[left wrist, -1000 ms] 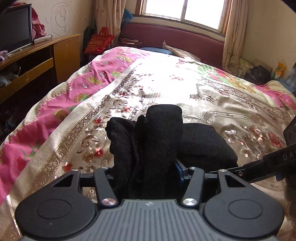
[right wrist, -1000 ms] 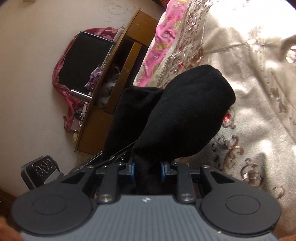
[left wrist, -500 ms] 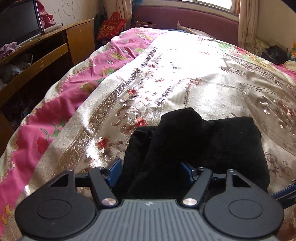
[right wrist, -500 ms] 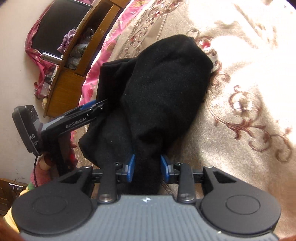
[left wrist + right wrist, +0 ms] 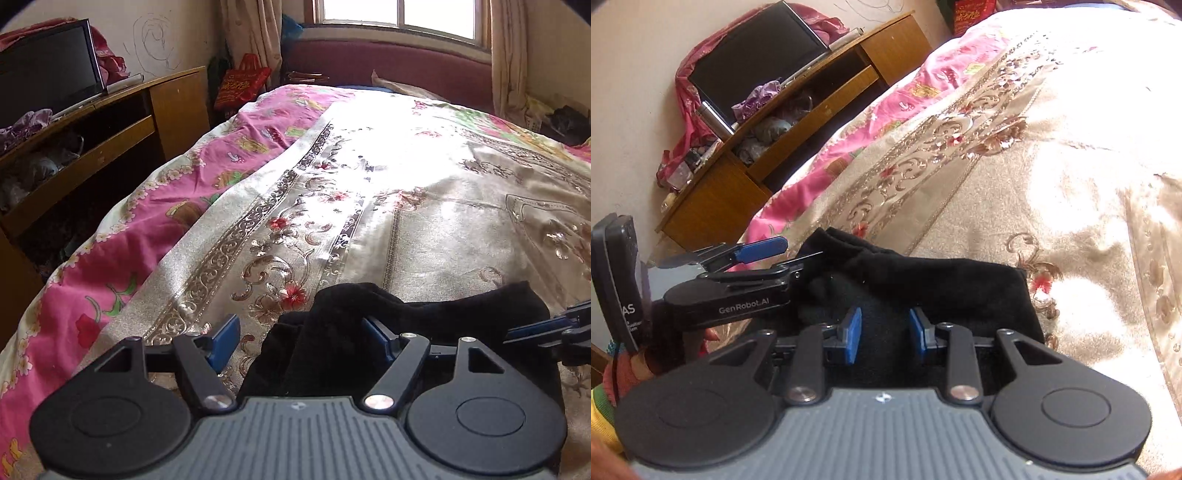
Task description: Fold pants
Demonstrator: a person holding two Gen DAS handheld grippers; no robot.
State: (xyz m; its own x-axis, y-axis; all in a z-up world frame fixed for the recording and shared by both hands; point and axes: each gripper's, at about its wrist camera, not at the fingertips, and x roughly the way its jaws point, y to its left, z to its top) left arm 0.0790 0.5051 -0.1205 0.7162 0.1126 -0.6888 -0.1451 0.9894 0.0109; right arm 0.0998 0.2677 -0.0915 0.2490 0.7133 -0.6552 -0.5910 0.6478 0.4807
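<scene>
Left wrist view: the left gripper point(image 5: 301, 338) has its fingers spread wide, and the black pants point(image 5: 424, 317) are bunched between and ahead of them on the bedspread point(image 5: 424, 221), right blue pad half buried.

Right wrist view: the right gripper point(image 5: 884, 334) is also parted, both blue pads point(image 5: 853, 334) clear above flat cloth, with the left gripper visible to its left, at the pants' edge.

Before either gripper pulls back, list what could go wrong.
1. The folded black fleece pants lie bunched between the open left gripper's blue pads; retreating could snag the fold.
2. The glossy gold embroidered bedspread looks slippery, so the bundle might slide.
3. The open right gripper sits over the cloth and could drag it.
</scene>
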